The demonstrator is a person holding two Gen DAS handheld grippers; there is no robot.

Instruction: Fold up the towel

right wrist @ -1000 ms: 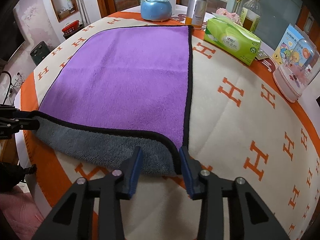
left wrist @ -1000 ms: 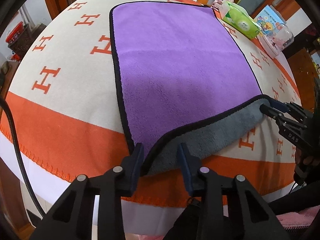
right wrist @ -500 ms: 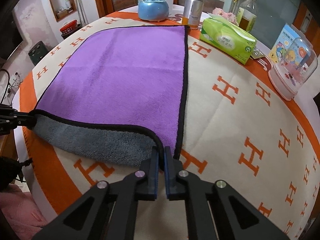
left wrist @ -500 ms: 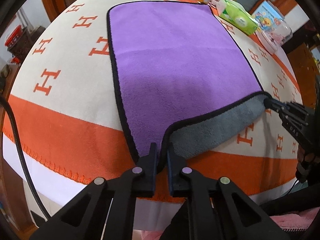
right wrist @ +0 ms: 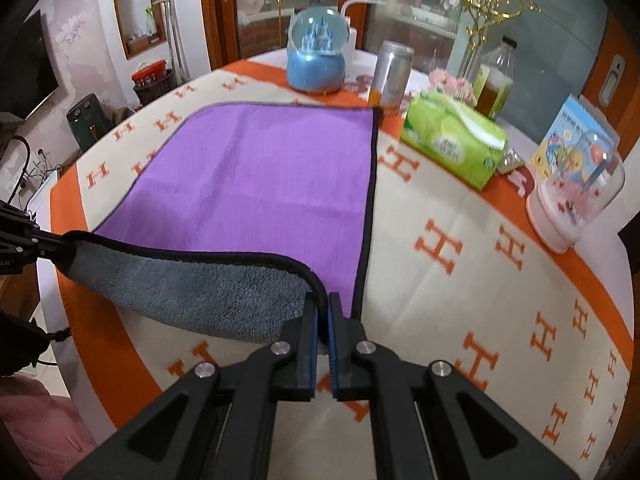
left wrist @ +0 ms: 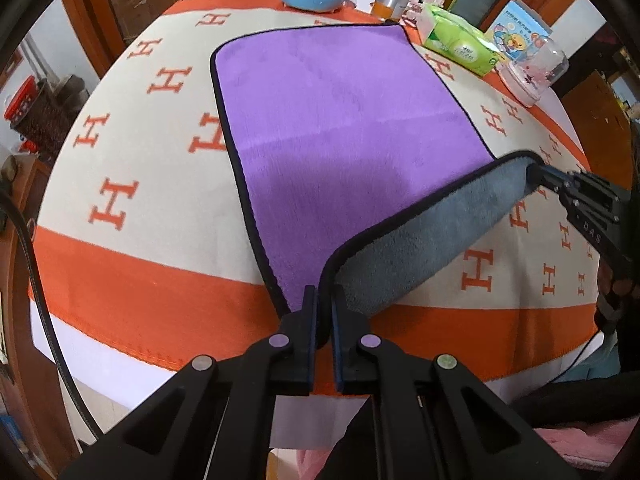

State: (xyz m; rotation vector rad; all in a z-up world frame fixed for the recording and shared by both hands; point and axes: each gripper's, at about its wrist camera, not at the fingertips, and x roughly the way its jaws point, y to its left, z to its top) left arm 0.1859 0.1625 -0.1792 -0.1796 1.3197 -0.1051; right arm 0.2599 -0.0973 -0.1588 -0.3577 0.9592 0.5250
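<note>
A purple towel (left wrist: 344, 120) with a black hem and grey underside lies on the round table; it also shows in the right wrist view (right wrist: 260, 176). My left gripper (left wrist: 324, 296) is shut on its near left corner. My right gripper (right wrist: 323, 304) is shut on its near right corner and also shows at the right of the left wrist view (left wrist: 536, 170). Both hold the near edge lifted off the table, so the grey underside (right wrist: 192, 292) faces me and sags between them. The far part lies flat.
The table wears a cream and orange tablecloth (right wrist: 460, 272) with H marks. At the far edge stand a blue snow globe (right wrist: 318, 56), a can (right wrist: 392, 76), a green tissue pack (right wrist: 452, 140), a bottle (right wrist: 496, 80) and a clear dome (right wrist: 576, 200).
Both grippers went from open around the towel's near corners to shut on them. They then lifted the near edge up and away from the table.
</note>
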